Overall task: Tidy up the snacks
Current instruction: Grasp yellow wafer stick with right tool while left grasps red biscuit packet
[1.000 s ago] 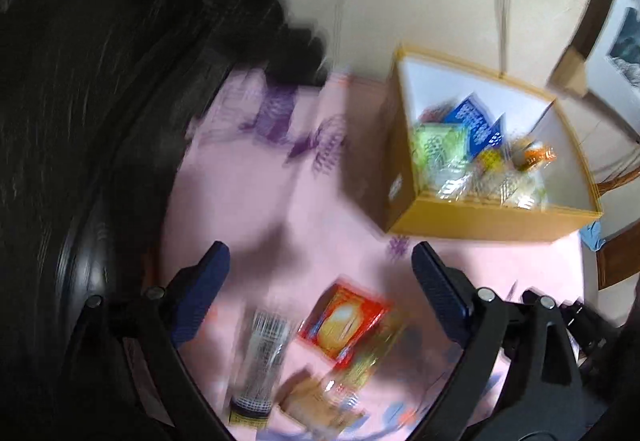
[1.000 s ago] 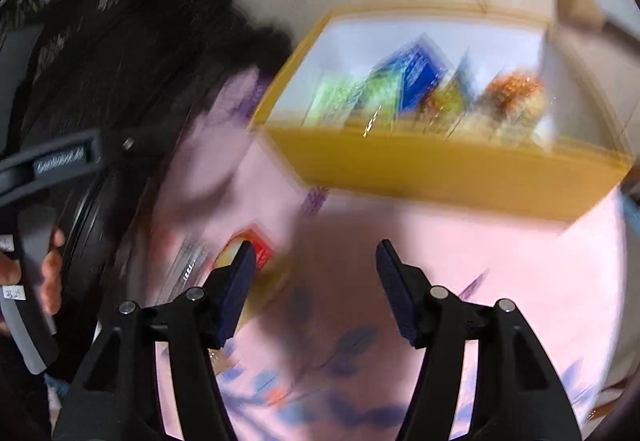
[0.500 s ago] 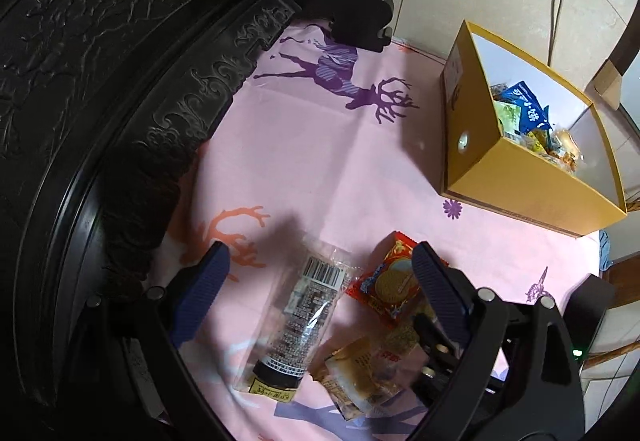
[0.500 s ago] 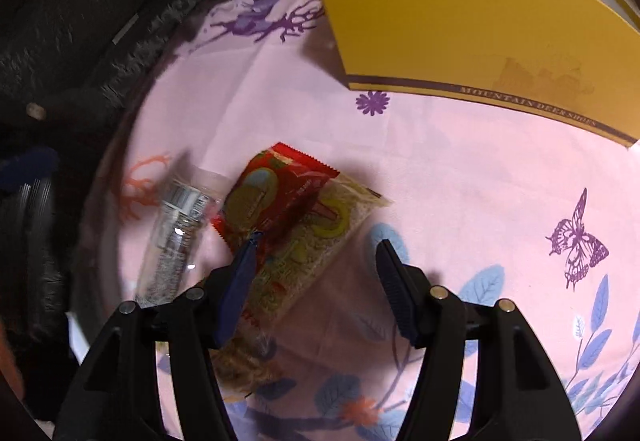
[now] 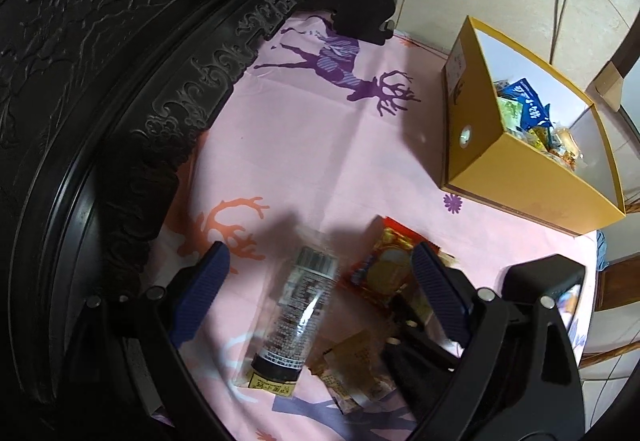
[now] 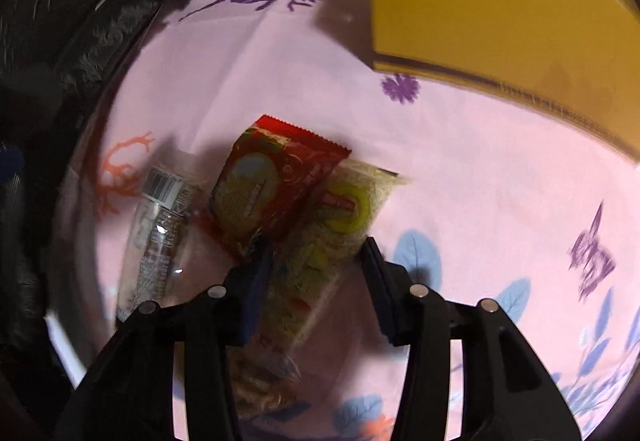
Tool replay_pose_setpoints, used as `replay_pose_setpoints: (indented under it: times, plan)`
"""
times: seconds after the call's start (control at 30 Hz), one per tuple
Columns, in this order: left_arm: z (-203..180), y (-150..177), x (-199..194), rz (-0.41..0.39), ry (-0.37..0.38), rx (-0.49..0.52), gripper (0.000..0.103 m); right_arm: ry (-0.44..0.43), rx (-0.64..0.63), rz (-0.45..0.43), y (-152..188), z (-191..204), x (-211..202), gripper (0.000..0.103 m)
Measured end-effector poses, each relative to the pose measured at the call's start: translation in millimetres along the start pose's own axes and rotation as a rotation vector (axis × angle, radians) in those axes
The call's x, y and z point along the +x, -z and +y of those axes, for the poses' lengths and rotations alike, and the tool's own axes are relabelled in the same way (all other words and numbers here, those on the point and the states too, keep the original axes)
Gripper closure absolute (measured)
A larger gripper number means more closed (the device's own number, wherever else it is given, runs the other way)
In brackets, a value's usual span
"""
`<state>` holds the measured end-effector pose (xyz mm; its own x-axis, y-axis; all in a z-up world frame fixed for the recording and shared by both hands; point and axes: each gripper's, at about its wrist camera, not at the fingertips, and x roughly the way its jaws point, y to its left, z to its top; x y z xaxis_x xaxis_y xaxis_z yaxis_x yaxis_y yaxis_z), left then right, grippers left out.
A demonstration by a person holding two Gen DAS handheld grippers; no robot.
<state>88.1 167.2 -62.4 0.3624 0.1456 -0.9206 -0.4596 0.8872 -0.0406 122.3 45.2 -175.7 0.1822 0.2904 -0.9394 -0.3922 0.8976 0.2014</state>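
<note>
On the pink cloth, going from the left, lie a clear tube of snacks, a red packet and a greenish noodle packet tucked partly under it; the yellow box stands off to the right. The left gripper hangs wide open over the tube, gripping nothing. The right gripper straddles the noodle packet, jaws just closing, not yet pinching as far as I can tell. I'd seat both fingers past the packet's edges, clear of the red one, before squeezing.
</note>
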Motion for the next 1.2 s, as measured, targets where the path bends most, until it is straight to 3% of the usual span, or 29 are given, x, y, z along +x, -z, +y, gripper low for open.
replay_pose_setpoints:
  times: [0.07, 0.13, 0.27, 0.4, 0.5, 0.67, 0.8, 1.0, 1.07, 1.2]
  plan:
    - [1.2, -0.1, -4.3, -0.004, 0.005, 0.008, 0.009, 0.043, -0.082, -0.017, 4.7, 8.3, 1.1, 0.060]
    - [2.3, 0.3, -5.7, -0.003, 0.002, 0.010, 0.009, 0.042, -0.111, -0.036, 12.1, 0.4, -1.9, 0.074]
    - [-3.3, 4.0, 4.2, 0.021, 0.038, 0.035, 0.009, 0.045, -0.059, -0.026, 26.2, -42.7, -15.7, 0.075]
    - [-37.1, 19.2, 39.9, 0.073, 0.055, 0.189, 0.009, 0.048, -0.031, -0.014, 38.2, -75.5, -27.0, 0.075]
    - [-59.8, 29.0, 68.3, 0.080, -0.058, 0.302, 0.009, 0.024, 0.005, -0.009, 42.9, -98.5, -33.6, 0.075]
    - [-65.0, 22.5, 88.0, 0.047, -0.100, 0.323, 0.009, -0.010, 0.049, -0.009, 45.4, -117.1, -38.1, 0.075]
    - [-64.3, 20.5, 98.1, 0.079, -0.026, 0.323, 0.006, -0.026, 0.065, -0.009, 46.8, -126.7, -41.7, 0.075]
    - [-93.3, 45.2, 104.2, 0.087, 0.042, 0.462, 0.006, -0.035, 0.077, -0.006, 46.1, -127.0, -41.5, 0.075]
    - [-93.5, 47.8, 114.5, 0.117, 0.024, 0.445, 0.003, -0.037, 0.079, -0.004, 45.3, -126.5, -41.1, 0.075]
    - [-77.8, 42.1, 118.2, 0.127, 0.101, 0.330, 0.002, -0.041, 0.082, -0.006, 44.7, -126.1, -40.2, 0.075]
